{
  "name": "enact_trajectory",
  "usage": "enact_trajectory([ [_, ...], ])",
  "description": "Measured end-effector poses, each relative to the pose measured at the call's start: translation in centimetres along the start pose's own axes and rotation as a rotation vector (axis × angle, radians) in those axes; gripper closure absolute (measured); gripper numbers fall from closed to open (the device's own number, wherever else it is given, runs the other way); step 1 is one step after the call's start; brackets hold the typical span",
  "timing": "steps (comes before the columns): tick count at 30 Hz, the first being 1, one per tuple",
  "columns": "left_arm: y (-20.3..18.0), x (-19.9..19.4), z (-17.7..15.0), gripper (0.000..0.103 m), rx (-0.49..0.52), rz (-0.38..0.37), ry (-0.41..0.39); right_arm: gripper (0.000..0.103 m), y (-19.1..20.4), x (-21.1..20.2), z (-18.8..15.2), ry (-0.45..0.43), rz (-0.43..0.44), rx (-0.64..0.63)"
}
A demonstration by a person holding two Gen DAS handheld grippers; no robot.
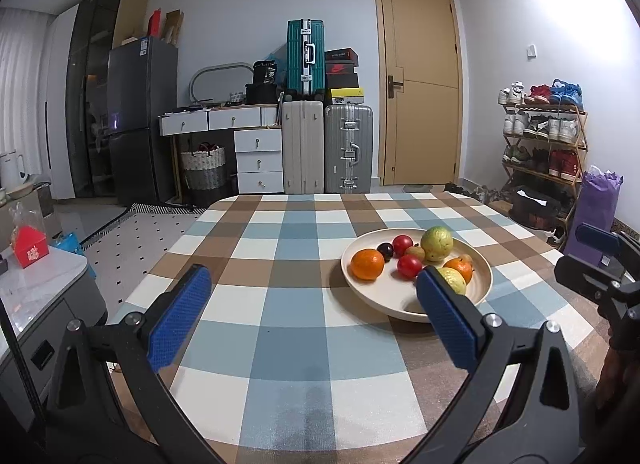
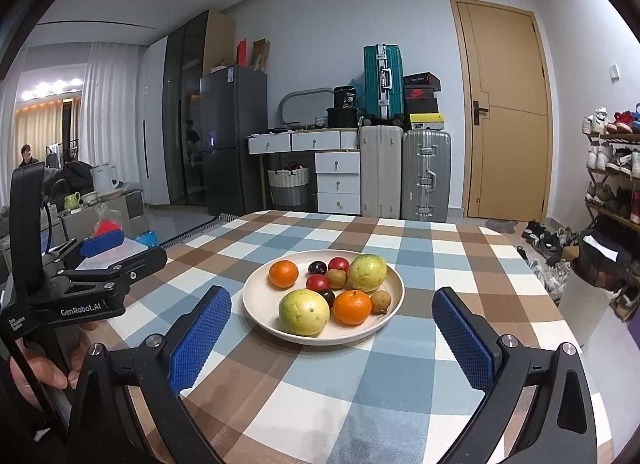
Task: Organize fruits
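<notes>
A checked tablecloth (image 2: 360, 384) in blue, brown and white covers the near table. Against the far wall a tan door (image 2: 506, 116) stands shut at the right. Left of it, a silver suitcase (image 2: 426, 176) and a beige suitcase (image 2: 380, 170) stand side by side, with a teal suitcase (image 2: 383, 80) upright on top of the beige one and shoe boxes (image 2: 422, 98) stacked on the silver one. Further left are white drawers (image 2: 338, 182), a woven basket (image 2: 289, 184) under the desk, then a dark fridge (image 2: 232, 138). A shoe rack (image 1: 544, 136) full of trainers lines the right wall. A red box (image 1: 30, 250) sits on a side cabinet at the near left.
</notes>
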State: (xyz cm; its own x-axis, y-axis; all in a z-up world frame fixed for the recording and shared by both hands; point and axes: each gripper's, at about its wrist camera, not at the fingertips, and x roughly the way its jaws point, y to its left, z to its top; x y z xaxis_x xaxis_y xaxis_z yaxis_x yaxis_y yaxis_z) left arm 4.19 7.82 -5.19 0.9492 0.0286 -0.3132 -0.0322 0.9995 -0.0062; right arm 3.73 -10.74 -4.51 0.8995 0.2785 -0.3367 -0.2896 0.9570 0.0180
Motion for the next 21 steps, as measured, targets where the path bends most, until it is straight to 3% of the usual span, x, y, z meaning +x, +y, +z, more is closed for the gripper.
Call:
enact_trajectory([
  [21, 0.05, -0.14, -0.02, 0.001, 0.0, 0.008, 0.003, 0.0, 0.18, -0.09, 0.0, 0.0, -0.002, -0.007],
])
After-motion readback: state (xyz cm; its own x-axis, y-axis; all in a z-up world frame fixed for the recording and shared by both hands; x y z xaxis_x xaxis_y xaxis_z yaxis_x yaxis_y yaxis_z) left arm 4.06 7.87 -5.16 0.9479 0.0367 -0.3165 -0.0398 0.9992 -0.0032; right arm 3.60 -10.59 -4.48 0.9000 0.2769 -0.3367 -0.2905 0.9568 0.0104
